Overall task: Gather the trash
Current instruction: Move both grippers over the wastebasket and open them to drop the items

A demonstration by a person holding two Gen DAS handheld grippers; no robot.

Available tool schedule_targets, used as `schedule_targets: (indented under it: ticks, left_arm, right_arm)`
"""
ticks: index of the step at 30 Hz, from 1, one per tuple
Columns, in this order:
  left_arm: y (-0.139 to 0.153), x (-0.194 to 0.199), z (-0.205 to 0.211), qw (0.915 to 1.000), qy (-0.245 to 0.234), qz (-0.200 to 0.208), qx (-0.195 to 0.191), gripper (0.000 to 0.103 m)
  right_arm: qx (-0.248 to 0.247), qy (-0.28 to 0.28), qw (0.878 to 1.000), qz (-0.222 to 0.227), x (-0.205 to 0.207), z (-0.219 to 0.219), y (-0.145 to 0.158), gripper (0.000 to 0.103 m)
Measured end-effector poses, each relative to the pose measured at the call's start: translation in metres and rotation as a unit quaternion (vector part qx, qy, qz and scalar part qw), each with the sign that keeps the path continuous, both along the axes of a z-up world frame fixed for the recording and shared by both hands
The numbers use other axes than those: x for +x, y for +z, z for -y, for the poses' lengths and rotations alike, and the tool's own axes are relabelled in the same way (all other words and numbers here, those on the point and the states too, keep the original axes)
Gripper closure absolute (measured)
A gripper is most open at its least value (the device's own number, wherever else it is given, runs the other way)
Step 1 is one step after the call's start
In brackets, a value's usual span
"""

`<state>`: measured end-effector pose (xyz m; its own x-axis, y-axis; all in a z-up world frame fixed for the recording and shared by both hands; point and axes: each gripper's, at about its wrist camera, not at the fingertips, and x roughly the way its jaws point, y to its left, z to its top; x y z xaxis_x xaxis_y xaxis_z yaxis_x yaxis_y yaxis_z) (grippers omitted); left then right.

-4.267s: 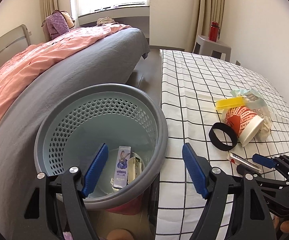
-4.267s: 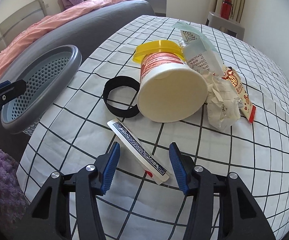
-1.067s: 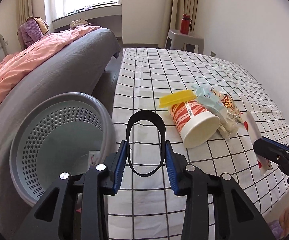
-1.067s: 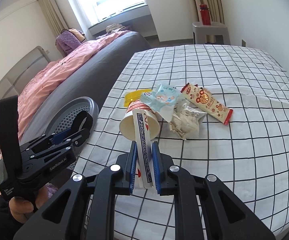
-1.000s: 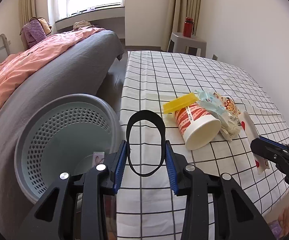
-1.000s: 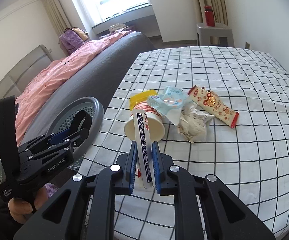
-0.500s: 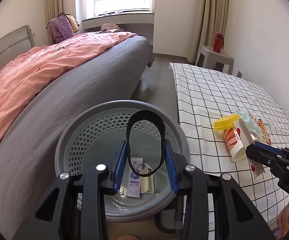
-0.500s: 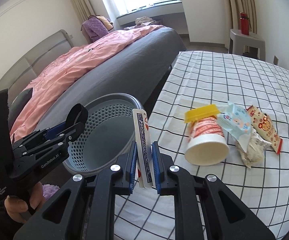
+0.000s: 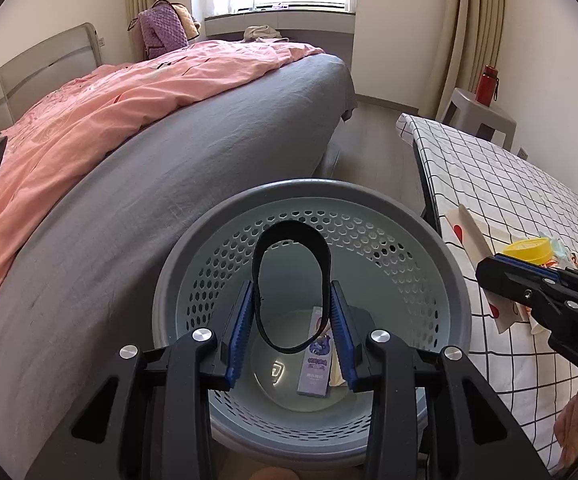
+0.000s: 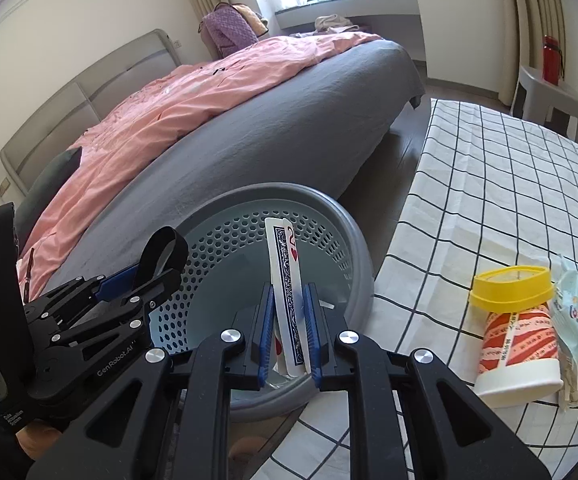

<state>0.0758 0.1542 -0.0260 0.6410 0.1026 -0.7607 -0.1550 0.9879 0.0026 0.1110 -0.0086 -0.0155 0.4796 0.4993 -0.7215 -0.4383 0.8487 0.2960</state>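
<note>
Over the perforated grey wastebasket [image 9: 441, 248], which stands on the floor between the grey bed [image 9: 169, 184] and the checked tablecloth [image 9: 501, 184], both grippers hang with their loads. The left gripper [image 9: 291, 320] pinches a black elastic band [image 9: 289, 240], squeezed into a tall oval between the blue pads. The right gripper [image 10: 289, 320] is pressed onto a playing card [image 10: 285, 264], held upright by its lower end.

To do the drop well, each pair of fingers should spread only while its load sits above the basket's open mouth and inside the rim. The band already looks well centred. The card appears nearer the right wall, so a slight shift left before letting go would likely be safer, since a flat card can flutter sideways as it falls.

From the left wrist, the basket floor shows, with a small purple packet [image 9: 316, 354] lying on it; the right wrist view hides that floor behind its own fingers. Only the right wrist view gives the red and white paper cup [image 10: 517, 348] with its yellow lid [image 10: 509, 286] and the wrappers [image 10: 577, 320] just beside it on the cloth, trash not yet collected.
</note>
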Motion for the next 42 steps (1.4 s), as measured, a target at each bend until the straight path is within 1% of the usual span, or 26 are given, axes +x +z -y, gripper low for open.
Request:
schedule_targets:
  ticks: [3,9,11,13,14,15,16,17,20,32,36,39,42]
  left_arm:
    - [-0.006,0.005,-0.007,0.9999,0.003,-0.011,-0.011,0.067]
    - [-0.009,0.007,-0.013,0.9998,0.016,-0.013,-0.006,0.067]
    - [-0.008,0.005,-0.015,0.9998,0.019,-0.009,-0.006,0.066]
    - [-0.006,0.003,-0.016,0.9997,0.026,-0.002,0.001,0.055]
    - [-0.005,0.002,-0.016,0.9995,0.03,0.002,0.005,0.048]
    - [-0.003,0.001,-0.016,0.9994,0.033,0.006,0.009,0.043]
    - [-0.003,0.0,-0.016,0.9992,0.037,0.009,0.013,0.042]
    - [-0.002,0.0,-0.017,0.999,0.039,0.01,0.018,0.042]
    - [-0.001,-0.001,-0.016,0.9986,0.044,0.01,0.027,0.038]
    - [0.001,-0.004,-0.016,0.9975,0.056,0.015,0.039,0.03]
    - [0.001,-0.005,-0.017,0.9974,0.058,0.015,0.039,0.029]
    - [0.002,-0.006,-0.016,0.9977,0.056,0.015,0.034,0.028]
    - [0.001,-0.005,-0.015,0.9977,0.055,0.015,0.035,0.028]
  right_arm:
    - [-0.002,0.008,1.0,-0.004,0.004,-0.007,-0.007,0.087]
    - [0.0,0.019,1.0,-0.003,0.011,-0.014,-0.011,0.087]
    - [0.002,0.019,1.0,-0.002,0.013,-0.015,-0.011,0.085]
    - [0.004,0.018,1.0,0.007,0.014,-0.015,-0.009,0.083]
    - [0.002,0.018,1.0,0.011,0.014,-0.015,-0.008,0.08]
    - [0.001,0.017,1.0,0.015,0.014,-0.015,-0.007,0.072]
    - [0.001,0.015,1.0,0.02,0.013,-0.015,-0.006,0.063]
    - [0.0,0.014,1.0,0.024,0.012,-0.015,-0.005,0.061]
    - [-0.006,0.012,0.999,0.03,0.01,-0.015,-0.004,0.061]
    - [-0.013,0.008,0.999,0.035,0.004,-0.013,-0.005,0.059]
    - [-0.013,0.005,0.999,0.038,0.001,-0.013,-0.004,0.051]
    - [-0.017,0.001,0.999,0.039,-0.001,-0.012,-0.004,0.051]
    - [-0.02,-0.004,0.999,0.041,-0.003,-0.01,-0.003,0.046]
